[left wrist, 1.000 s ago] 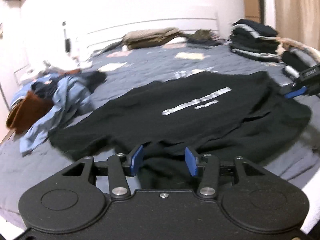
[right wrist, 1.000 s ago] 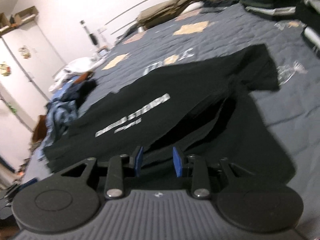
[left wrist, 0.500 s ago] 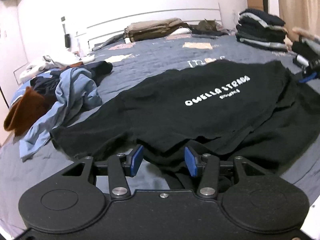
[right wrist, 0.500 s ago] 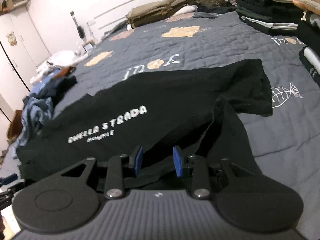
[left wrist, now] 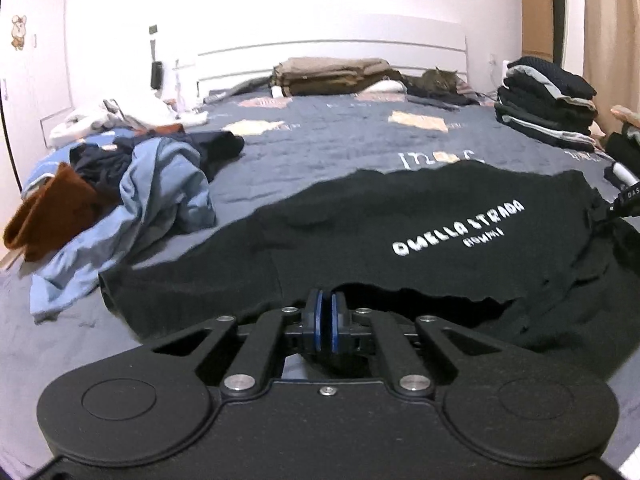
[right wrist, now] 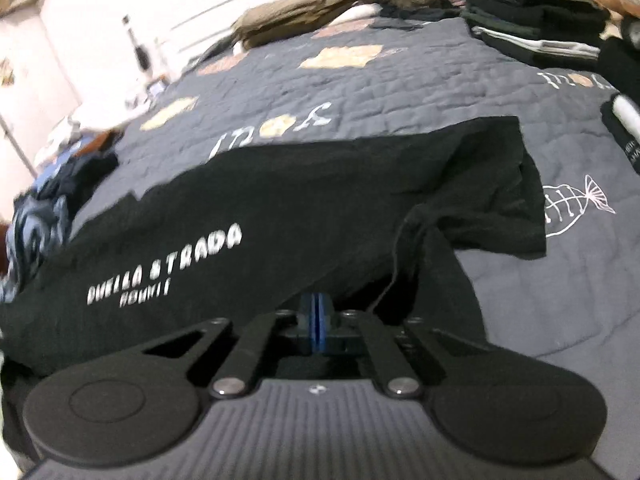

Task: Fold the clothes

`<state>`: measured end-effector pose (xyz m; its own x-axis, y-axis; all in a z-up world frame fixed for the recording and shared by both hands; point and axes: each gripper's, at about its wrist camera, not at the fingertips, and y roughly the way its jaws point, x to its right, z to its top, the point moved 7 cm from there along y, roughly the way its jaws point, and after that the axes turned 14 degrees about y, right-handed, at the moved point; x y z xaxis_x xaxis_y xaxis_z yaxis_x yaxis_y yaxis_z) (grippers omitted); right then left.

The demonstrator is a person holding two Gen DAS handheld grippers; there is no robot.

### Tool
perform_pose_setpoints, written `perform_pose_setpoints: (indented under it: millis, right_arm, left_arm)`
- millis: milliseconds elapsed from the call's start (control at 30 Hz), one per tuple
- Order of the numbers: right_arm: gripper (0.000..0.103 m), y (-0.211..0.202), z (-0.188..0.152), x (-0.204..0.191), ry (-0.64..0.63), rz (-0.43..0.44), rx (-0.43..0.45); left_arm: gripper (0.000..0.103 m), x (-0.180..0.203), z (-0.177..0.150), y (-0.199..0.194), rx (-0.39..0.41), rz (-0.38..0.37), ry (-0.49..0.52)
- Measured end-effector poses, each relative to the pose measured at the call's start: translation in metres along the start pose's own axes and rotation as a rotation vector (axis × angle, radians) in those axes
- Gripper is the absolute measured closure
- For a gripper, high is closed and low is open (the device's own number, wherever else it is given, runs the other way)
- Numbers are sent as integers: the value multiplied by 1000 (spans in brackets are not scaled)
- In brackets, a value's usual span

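Shirt: black cotton T-shirt with white lettering [left wrist: 400, 216] lies crosswise ahead on the grey quilted bedspread [left wrist: 340, 136].
Left gripper [left wrist: 326, 312]: pads pressed together at near hem, probably pinching it.
Right gripper [right wrist: 316, 312]: likewise.

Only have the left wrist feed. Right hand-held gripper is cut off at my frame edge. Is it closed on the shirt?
Observer: Yes. The right wrist view shows the right hand-held gripper with its pads pressed together at the near edge of the black t-shirt.
Operator: Right sleeve flat?
Observer: No. The sleeve is wrinkled, with a ridge of cloth running towards the gripper.
Operator: Anything beside it?
Observer: A fish-skeleton print on the quilt, just past the sleeve's edge.
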<state>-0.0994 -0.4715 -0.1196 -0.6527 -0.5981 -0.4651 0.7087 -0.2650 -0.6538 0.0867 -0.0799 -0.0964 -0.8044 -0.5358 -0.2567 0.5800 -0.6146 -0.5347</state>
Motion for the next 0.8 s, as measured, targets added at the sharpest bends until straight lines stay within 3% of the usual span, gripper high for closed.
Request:
perform_pose_setpoints:
  millis: [267, 400, 500, 567, 800]
  right_arm:
    - [103, -1, 34, 17, 124, 32, 120]
    - [99, -2, 38, 26, 181, 71, 82]
    - [98, -7, 33, 19, 120, 82, 53]
    - [96, -9, 28, 12, 56, 75, 31]
    - [73, -17, 17, 4, -165, -18, 0]
  left_arm:
    - [103, -19, 13, 8, 33, 60, -87]
    - [101, -15, 11, 8, -14, -19, -133]
    - [91, -8, 9, 5, -24, -43, -120]
    - [69, -2, 8, 2, -32, -60, -115]
    - [60, 11, 10, -7, -14, -67, -48]
